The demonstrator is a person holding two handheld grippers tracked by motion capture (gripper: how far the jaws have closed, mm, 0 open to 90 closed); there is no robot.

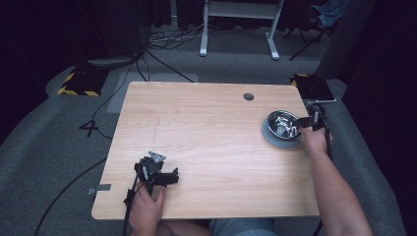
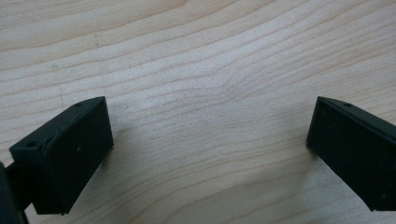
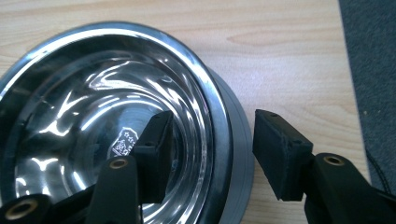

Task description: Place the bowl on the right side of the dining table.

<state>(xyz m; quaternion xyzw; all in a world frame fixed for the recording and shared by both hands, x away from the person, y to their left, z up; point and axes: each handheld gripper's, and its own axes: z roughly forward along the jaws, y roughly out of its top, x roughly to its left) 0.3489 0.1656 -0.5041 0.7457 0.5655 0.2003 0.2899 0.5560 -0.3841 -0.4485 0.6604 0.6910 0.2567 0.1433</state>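
Steel bowl (image 1: 282, 124) sits on a grey round plate (image 1: 273, 138) near the far right edge of the wooden table (image 1: 206, 128), right where the right gripper (image 1: 298, 125) is working. In the right gripper view, the bowl (image 3: 107, 112) has its rim running between the two jaws: one jaw stands inside the bowl against the shiny inner wall, the other stands outside, past the plate's edge (image 3: 240, 154), with a clear gap to the rim. So the right gripper (image 3: 210, 154) straddles the rim but is released, not pinching it. The bowl lies just ahead of that gripper, toward the table's middle, and the person's right hand (image 1: 314, 140) comes at it from the table's right side. The left gripper (image 1: 169, 178) rests near the front left of the table, well apart from the bowl, with its jaws spread wide over bare wood (image 2: 210, 116) and nothing between them. The right hand is clearly the nearer one, so any coming move on the bowl likely turns on it drawing back or closing again on the rim.
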